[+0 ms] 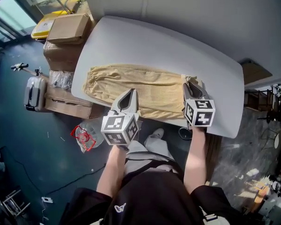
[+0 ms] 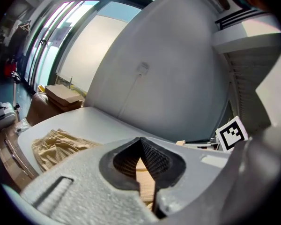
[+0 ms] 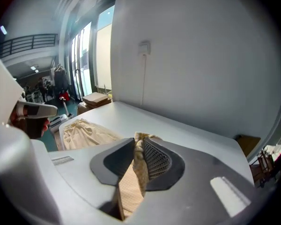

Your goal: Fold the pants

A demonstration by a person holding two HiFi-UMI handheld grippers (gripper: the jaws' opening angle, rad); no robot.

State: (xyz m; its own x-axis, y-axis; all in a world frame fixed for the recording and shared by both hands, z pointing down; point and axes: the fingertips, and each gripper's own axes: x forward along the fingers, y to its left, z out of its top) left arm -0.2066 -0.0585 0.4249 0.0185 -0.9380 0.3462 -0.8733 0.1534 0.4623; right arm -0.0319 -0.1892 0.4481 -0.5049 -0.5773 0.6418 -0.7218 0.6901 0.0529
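Beige pants lie flat across the near half of a pale grey table, waistband end at the left. My left gripper is at the pants' near edge, shut on the cloth; in the left gripper view tan fabric shows between the closed jaws. My right gripper is at the right end of the pants, shut on a bunched edge that sticks up between its pads. The rest of the pants stretches off to the left.
Cardboard boxes are stacked on the floor left of the table, with a silver suitcase and a red-framed object below them. A white wall runs behind the table. Shelving stands at the right.
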